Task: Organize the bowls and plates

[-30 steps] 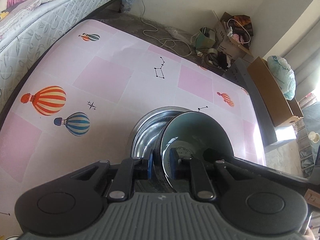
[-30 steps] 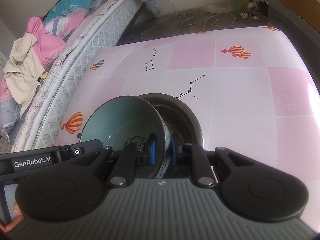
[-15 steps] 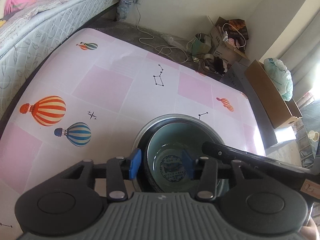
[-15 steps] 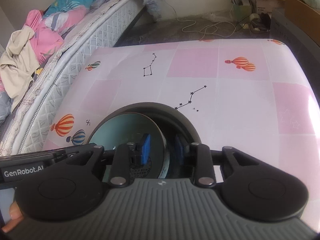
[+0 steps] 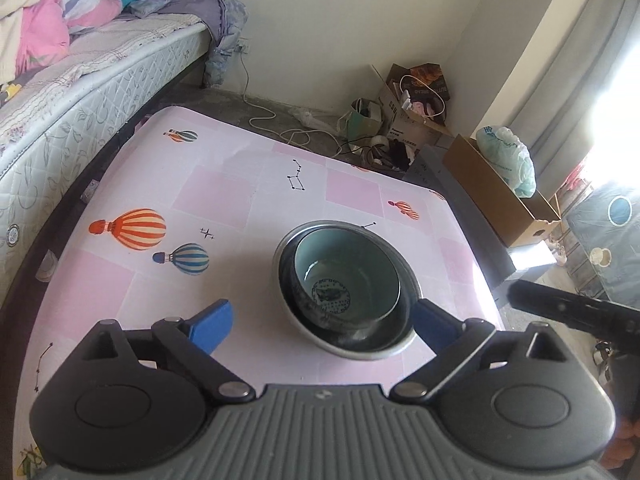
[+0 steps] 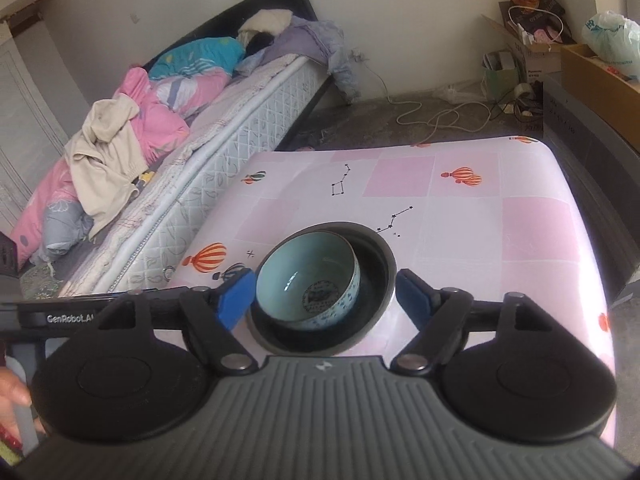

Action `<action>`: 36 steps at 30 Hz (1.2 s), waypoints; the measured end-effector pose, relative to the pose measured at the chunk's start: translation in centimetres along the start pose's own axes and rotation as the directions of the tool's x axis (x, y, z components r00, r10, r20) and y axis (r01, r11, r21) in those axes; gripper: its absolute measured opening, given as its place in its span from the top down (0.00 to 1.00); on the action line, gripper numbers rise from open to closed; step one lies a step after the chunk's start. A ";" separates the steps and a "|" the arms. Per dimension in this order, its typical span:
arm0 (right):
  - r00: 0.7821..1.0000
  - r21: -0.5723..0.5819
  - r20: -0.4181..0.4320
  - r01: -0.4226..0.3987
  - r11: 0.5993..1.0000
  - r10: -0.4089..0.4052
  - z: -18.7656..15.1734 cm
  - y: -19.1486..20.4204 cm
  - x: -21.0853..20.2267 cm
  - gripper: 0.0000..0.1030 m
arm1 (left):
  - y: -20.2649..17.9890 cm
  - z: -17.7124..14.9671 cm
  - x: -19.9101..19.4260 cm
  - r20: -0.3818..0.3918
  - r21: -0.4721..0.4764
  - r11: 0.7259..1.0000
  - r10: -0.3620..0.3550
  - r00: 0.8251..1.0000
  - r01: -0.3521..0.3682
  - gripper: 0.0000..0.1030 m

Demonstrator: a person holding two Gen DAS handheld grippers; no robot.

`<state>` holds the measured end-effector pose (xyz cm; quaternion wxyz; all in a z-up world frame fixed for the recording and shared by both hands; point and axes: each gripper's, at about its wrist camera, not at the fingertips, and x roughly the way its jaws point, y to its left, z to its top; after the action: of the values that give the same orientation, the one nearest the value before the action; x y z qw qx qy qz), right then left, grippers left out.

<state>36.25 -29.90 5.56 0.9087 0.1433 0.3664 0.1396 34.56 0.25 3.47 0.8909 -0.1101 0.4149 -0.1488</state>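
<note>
while both jaws are opening empty, one teal bowl sits inside one metal bowl.

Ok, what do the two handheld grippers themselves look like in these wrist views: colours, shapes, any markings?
Both match. The left gripper has a ribbed grey body, two round black housings, black linkage arms with silver pivot pins, and blue rectangular finger pads. The right gripper is the same build, blue pads included. A black bar of the left unit, seen in the right wrist view, carries white "GenRobot" lettering. No cables or sleeves show.
</note>
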 end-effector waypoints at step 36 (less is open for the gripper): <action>0.945 -0.206 0.078 0.326 0.923 -0.317 -24.9 16.2 -18.1 0.01 | 11.9 -25.2 -18.9 0.071 -0.290 0.949 0.147 0.987 -0.121 0.00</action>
<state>3.78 -17.55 5.56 0.9372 -0.0153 0.3477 0.0246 5.66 16.25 -2.90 0.8920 -0.2152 0.3970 -0.0216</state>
